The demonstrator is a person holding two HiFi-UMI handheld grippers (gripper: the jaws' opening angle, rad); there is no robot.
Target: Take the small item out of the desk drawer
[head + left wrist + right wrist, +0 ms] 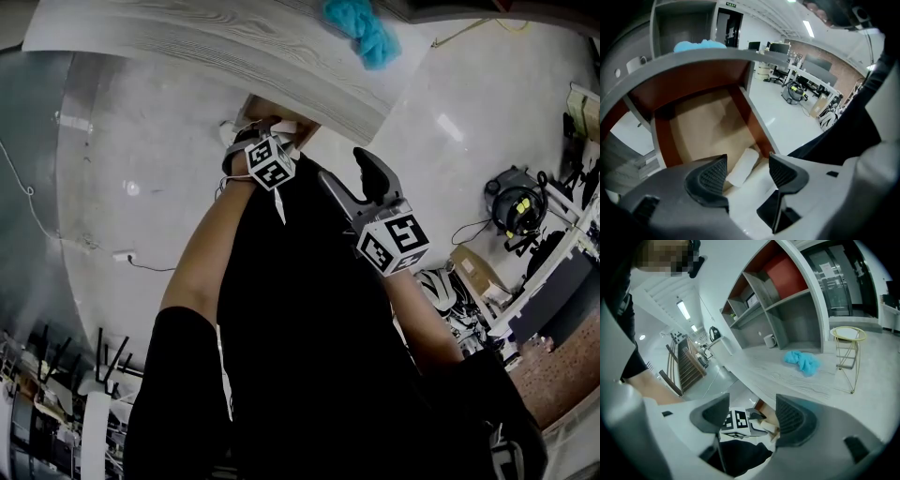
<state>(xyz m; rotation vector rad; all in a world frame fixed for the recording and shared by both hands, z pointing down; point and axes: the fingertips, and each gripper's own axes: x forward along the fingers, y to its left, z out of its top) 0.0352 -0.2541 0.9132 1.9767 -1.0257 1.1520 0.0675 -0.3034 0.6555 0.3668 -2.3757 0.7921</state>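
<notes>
Left claw (pixel 747 171) found with jaws apart, clamping nothing, set at the open drawer (pixel 663 140). Lying just ahead, between the jaws and nearer the left one: small white item (pixel 743 165) on the drawer floor. Above, on desk (pixel 693 58): blue cloth (pixel 698 45). Right claw (pixel 752 413) likewise spread, empty, aimed at left claw.

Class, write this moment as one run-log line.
drawer: open | left gripper: open, at white item in drawer | right gripper: open, empty
</notes>
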